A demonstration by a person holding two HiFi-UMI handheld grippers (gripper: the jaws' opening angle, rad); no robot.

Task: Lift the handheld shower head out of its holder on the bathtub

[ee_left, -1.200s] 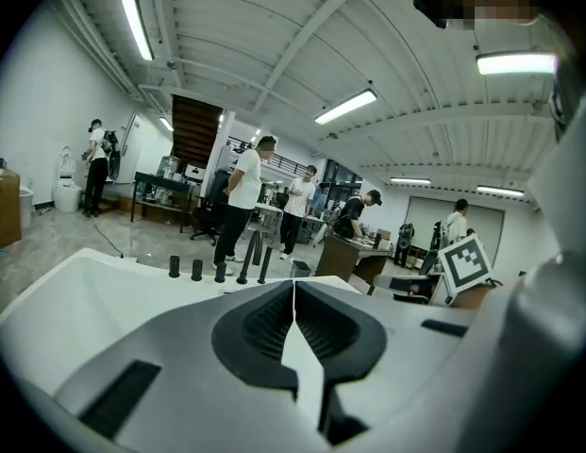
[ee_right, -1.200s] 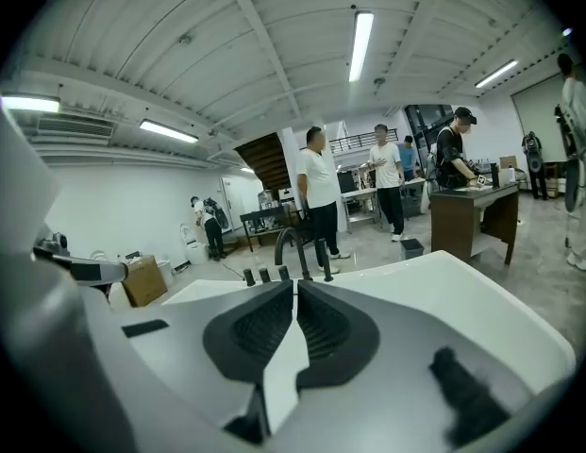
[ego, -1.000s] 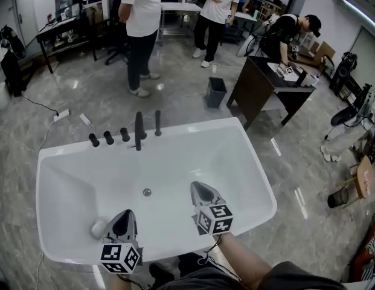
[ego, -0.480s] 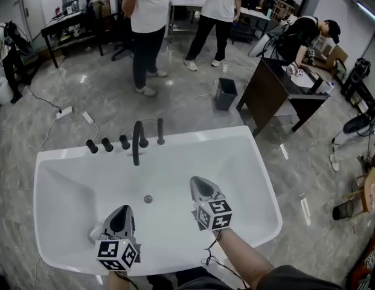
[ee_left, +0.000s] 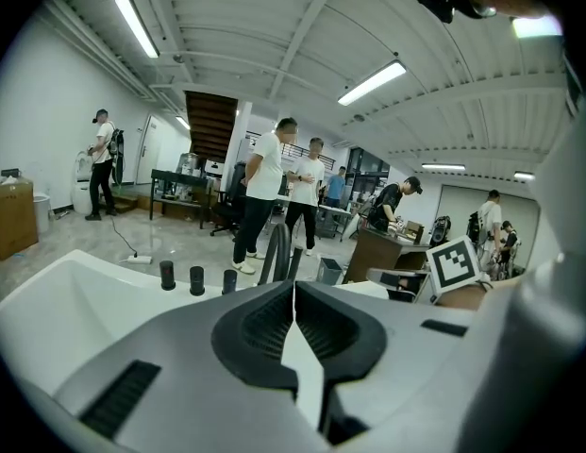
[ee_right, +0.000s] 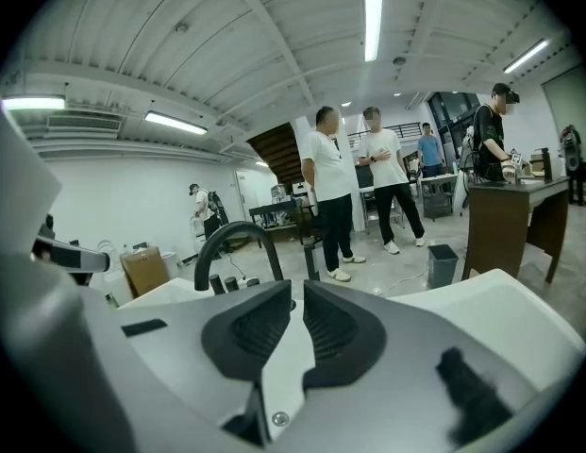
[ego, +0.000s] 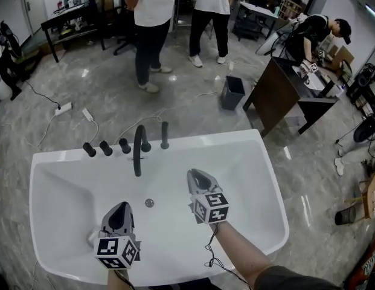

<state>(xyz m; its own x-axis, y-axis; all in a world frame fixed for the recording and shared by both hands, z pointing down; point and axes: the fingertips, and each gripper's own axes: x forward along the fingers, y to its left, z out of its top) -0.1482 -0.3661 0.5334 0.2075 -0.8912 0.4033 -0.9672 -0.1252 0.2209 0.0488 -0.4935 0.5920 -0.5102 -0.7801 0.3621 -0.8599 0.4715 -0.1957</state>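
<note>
Your left gripper (ego: 119,206) and right gripper (ego: 195,174) have neared the shower head (ego: 165,135), upper middle; both fingers closed, empty.

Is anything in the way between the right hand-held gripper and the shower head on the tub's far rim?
Nothing visible. Only the bathtub basin lies between the right hand-held gripper and the handheld shower head. The curved spout stands to its left, off that line.

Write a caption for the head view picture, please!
Left gripper and right gripper, both shut, hover above the white bathtub; shower head untouched.
</note>
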